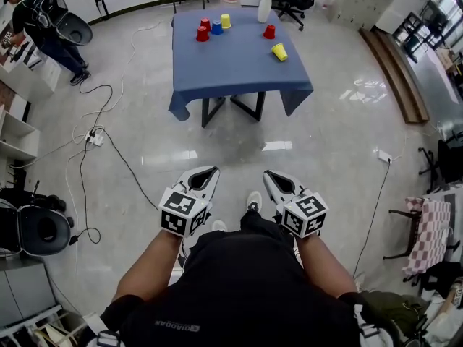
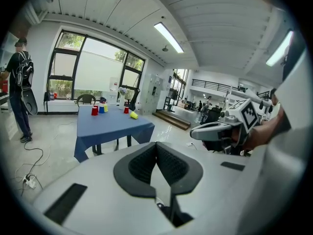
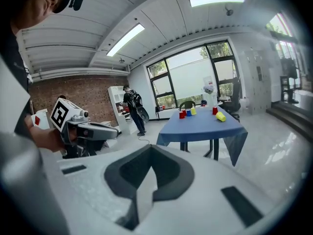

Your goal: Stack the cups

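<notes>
Your black shirt (image 1: 239,288) carries one short line of pale lettering (image 1: 177,327) near its hem, upside down to you and too blurred to read. Nothing else legible shows.

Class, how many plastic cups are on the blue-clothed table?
6. Left cluster: back red plastic cup, front red cup, blue cup, upright yellow cup. Right: lone red cup, tipped yellow cup. Nested ones may hide.
</notes>
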Motion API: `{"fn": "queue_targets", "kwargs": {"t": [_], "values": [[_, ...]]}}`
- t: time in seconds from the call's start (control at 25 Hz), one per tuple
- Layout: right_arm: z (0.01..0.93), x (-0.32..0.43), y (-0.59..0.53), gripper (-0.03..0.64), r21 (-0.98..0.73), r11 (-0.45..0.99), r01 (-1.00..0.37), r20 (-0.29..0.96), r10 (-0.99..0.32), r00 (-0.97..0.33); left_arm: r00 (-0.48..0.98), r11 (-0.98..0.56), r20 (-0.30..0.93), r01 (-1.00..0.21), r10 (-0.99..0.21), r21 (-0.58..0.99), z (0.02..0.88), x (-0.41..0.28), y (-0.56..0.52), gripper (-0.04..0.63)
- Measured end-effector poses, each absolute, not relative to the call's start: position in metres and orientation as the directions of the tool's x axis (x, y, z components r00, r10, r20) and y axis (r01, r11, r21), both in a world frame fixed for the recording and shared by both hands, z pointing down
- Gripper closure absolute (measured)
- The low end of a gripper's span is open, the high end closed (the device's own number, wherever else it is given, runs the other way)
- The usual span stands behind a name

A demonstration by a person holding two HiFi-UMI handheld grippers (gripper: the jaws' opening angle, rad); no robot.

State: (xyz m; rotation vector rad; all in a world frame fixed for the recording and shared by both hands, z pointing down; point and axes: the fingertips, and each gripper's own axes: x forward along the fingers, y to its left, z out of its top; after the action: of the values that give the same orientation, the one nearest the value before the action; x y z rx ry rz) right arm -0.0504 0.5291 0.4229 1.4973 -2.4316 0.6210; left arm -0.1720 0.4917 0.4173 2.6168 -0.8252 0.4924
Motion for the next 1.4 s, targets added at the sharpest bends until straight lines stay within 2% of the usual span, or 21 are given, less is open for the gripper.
{"fn": "queue_targets", "kwargs": {"t": [0.56,1.4], "values": [[0.426,-0.029,0.45,0.615,-0.263,0.404,-0.876,0.374,-0.794,-0.479,0.746,-0.738,0.45,-0.631,-0.491,0.241,0.429,-0.154,0.431,0.591],[0.423,0.088,0.292,0.615,-0.251,0.507,-0.825,0.338,-0.752,-0.565,0.658,-0.656,0.426,-0.734,-0.621,0.176,0.408,-0.049,0.275,0.592]]}}
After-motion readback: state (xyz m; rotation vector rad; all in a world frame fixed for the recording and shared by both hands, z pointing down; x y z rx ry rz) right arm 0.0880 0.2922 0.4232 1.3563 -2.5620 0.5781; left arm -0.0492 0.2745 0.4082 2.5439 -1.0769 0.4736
